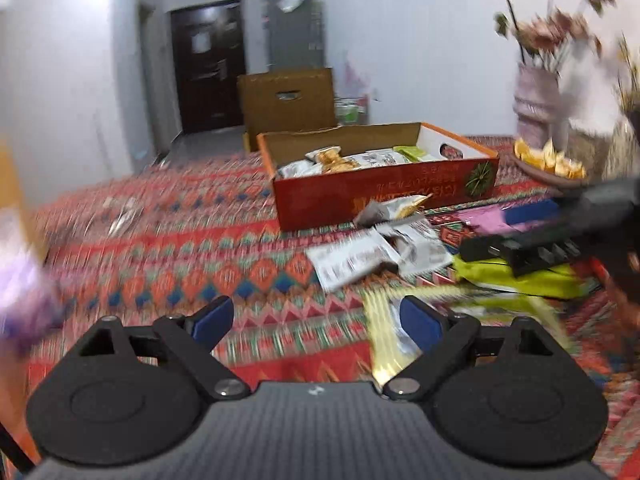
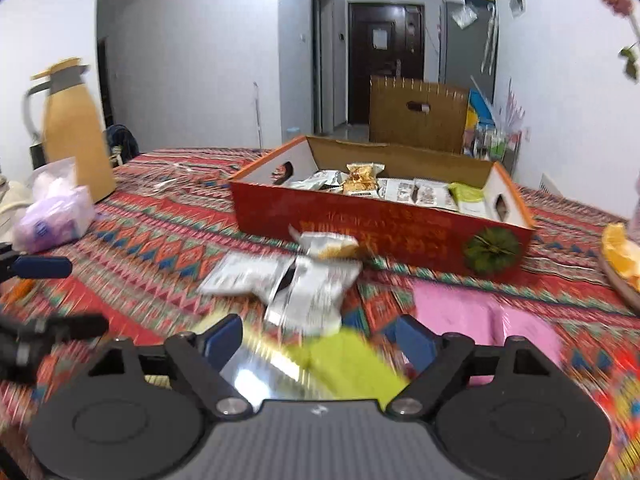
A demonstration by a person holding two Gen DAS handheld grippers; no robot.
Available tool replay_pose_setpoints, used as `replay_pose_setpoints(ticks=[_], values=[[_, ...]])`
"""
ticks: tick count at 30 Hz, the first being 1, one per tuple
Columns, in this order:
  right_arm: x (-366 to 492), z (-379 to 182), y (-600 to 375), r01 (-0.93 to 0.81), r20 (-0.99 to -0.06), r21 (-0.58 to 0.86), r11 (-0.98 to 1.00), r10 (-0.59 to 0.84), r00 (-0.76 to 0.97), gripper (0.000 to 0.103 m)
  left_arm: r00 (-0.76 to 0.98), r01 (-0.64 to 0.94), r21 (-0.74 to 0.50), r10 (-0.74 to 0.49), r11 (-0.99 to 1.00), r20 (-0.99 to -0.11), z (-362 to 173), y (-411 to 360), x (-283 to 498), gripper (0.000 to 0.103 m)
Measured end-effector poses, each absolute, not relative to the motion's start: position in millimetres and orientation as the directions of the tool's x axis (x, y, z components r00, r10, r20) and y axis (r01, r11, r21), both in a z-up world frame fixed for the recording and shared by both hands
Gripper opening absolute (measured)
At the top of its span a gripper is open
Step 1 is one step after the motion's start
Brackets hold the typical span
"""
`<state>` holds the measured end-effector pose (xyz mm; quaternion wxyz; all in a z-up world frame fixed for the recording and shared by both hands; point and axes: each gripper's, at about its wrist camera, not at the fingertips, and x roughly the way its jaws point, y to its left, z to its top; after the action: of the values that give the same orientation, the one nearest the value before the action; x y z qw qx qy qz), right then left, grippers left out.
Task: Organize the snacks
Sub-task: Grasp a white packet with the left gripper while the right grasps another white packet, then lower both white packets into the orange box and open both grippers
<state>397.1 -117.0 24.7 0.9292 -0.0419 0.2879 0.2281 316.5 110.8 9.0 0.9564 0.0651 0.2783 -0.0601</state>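
Observation:
A red cardboard box (image 1: 384,196) (image 2: 380,232) stands on the patterned tablecloth with several snack packets inside. Loose white packets (image 1: 376,252) (image 2: 296,280) lie in front of it, with a pink packet (image 2: 484,316) and a yellow-green packet (image 1: 516,276) (image 2: 348,364) nearer. My left gripper (image 1: 318,322) is open and empty over the cloth, with a blurred yellow packet (image 1: 384,332) beside its right finger. My right gripper (image 2: 318,340) is open above the yellow-green packet; it also shows in the left wrist view (image 1: 560,236) at the right.
A tan thermos jug (image 2: 76,128) and a purple tissue pack (image 2: 52,216) stand at the left. A plate of orange slices (image 1: 548,164) (image 2: 620,256) and a vase of flowers (image 1: 536,100) stand at the right. A wooden chair (image 2: 416,116) is behind the table.

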Motion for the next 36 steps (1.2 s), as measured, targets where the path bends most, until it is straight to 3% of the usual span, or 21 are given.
replay_pose_setpoints(ticks=[3,10,14,17,18,20,21,22,27,31,36], values=[[442.6,18.9,-96.2,-0.443,-0.589,0.081,0.893,0.402,0.702,0.075,0.815,0.230,0.107,-0.131,0.967,-0.565,0.4,109.4,358.3,0.096],[485.0,-6.4,-88.4,-0.410,-0.646,0.140,0.901,0.397,0.652,0.042,0.748,0.363,0.115,-0.215,0.925,-0.628,-30.1,92.5,423.3,0.096],[475.6,1.0,-111.5,-0.397,-0.601,0.182,0.900,0.421,0.679,0.041,0.757,0.410,0.176,-0.226,0.895,-0.613,-42.1,76.5,447.0,0.096],[459.1,13.0,-134.3,-0.408,-0.543,0.223,0.885,0.460,0.702,0.041,0.730,0.441,0.142,-0.262,0.886,-0.631,-42.2,74.8,462.7,0.096],[455.5,15.8,-139.3,-0.413,-0.531,0.228,0.882,0.468,0.706,0.041,0.712,0.439,0.108,-0.273,0.892,-0.647,-42.1,75.8,468.2,0.094],[446.4,20.2,-148.2,-0.420,-0.510,0.231,0.877,0.477,0.716,0.041,0.668,0.409,-0.002,-0.301,0.913,-0.680,-39.1,81.4,476.8,0.076],[440.5,22.6,-153.0,-0.421,-0.499,0.226,0.878,0.476,0.724,0.041,0.682,0.375,-0.001,-0.277,0.927,-0.677,-36.6,82.4,476.4,0.049],[435.9,24.9,-156.4,-0.422,-0.493,0.220,0.879,0.474,0.730,0.041,0.690,0.361,0.025,-0.250,0.932,-0.679,-34.5,81.3,472.6,0.046],[416.3,32.1,-176.1,-0.430,-0.472,0.222,0.875,0.482,0.738,0.040,0.693,0.254,0.049,-0.147,0.966,-0.706,-21.2,80.5,448.3,0.041],[390.0,43.5,-193.2,-0.431,-0.409,0.234,0.871,0.491,0.770,0.040,0.771,0.147,0.086,-0.059,0.985,-0.634,5.3,74.1,403.0,0.041],[347.6,51.0,-208.5,-0.469,-0.369,0.236,0.851,0.525,0.767,0.040,0.829,0.073,-0.037,-0.081,0.997,-0.553,35.5,64.2,328.9,0.041]])
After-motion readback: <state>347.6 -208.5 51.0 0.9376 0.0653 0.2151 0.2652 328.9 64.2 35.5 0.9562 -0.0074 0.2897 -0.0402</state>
